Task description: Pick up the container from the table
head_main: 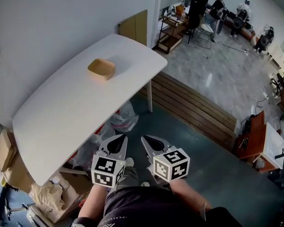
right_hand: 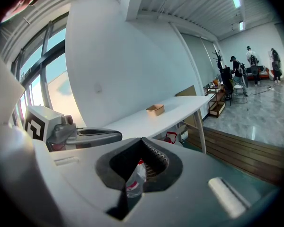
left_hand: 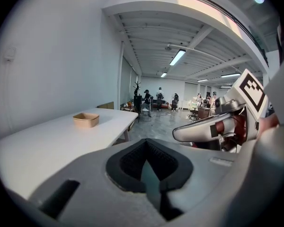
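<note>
The container (head_main: 101,68) is a shallow tan tray with nothing in it, resting on the far half of the white table (head_main: 75,112). It shows small in the left gripper view (left_hand: 86,119) and in the right gripper view (right_hand: 155,109). My left gripper (head_main: 117,139) and right gripper (head_main: 147,139) hang side by side over the floor, short of the table's near edge and well away from the container. Both point toward the table. Each has its jaws together with nothing held. The left gripper view shows its own jaws (left_hand: 146,149) shut, and the right gripper view shows the same (right_hand: 141,144).
Cardboard boxes (head_main: 9,160) and plastic bags (head_main: 120,119) sit under the table. A slatted wooden bench (head_main: 194,110) runs along the right. A shelf unit (head_main: 170,30) and several people (head_main: 217,8) are far across the room. A wall borders the table's left side.
</note>
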`<state>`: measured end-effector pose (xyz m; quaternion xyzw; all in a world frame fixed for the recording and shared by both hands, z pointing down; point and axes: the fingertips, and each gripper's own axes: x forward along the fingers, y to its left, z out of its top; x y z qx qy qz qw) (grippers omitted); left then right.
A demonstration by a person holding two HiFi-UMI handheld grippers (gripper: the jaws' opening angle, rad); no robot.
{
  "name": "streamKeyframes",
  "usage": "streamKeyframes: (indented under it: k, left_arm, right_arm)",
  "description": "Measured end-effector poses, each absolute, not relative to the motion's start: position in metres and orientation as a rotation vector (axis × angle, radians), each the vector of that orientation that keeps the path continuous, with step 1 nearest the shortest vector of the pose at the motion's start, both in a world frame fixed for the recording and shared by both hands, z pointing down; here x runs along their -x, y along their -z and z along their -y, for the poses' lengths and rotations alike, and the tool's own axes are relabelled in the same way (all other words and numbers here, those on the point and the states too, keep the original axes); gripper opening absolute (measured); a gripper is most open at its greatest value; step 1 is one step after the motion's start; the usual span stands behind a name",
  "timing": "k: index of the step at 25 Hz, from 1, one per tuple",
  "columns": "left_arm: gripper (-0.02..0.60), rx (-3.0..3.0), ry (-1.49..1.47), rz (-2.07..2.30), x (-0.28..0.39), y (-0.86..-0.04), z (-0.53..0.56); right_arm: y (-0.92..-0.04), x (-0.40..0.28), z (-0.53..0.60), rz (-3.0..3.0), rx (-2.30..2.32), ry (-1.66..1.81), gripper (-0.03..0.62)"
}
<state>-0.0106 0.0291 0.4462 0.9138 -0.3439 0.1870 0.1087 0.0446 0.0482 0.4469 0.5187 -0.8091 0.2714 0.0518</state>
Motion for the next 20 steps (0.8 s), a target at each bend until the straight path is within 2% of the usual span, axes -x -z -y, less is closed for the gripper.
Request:
streamKeyframes:
  k: [20]
  left_arm:
    - [-0.005,-2.673,-0.56,0.969,0.037,-0.451,0.092]
  right_arm:
    - [-0.449,-0.016,0.082,2.436,-1.552,-0.839,-0.003]
